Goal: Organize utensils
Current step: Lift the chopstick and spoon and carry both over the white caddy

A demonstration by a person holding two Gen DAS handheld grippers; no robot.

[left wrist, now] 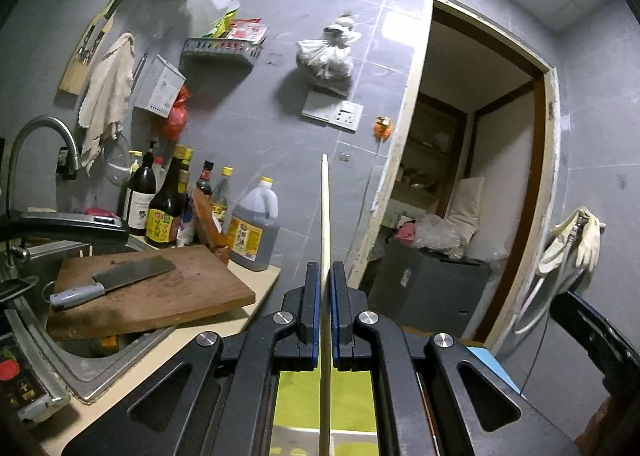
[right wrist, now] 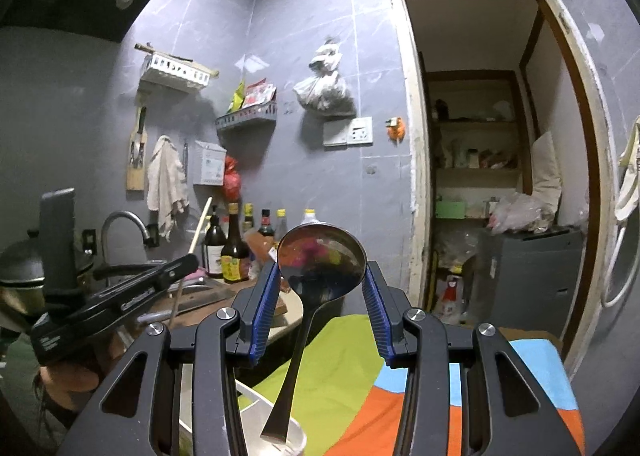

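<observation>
Jaws on my left gripper (left wrist: 325, 276) are pressed nearly together on a pale chopstick (left wrist: 325, 216), which runs straight out past the tips and back below them. On my right gripper (right wrist: 324, 276) the jaws stand partly apart, pinching the bowl of a steel ladle (right wrist: 322, 262) across its width, its handle hanging back and down between the 2 fingers. Below the right jaws sits a white holder (right wrist: 276, 436), with the handle's end just over its rim. I judge both pieces are in transit to a container. To do this well, I carry them level and slowly, since the ladle's rounded bowl could slip between the pads. I lower 1 piece at a time, keeping the chopstick's far tip clear of the bottles (left wrist: 160, 208) left of the left jaws.
</observation>
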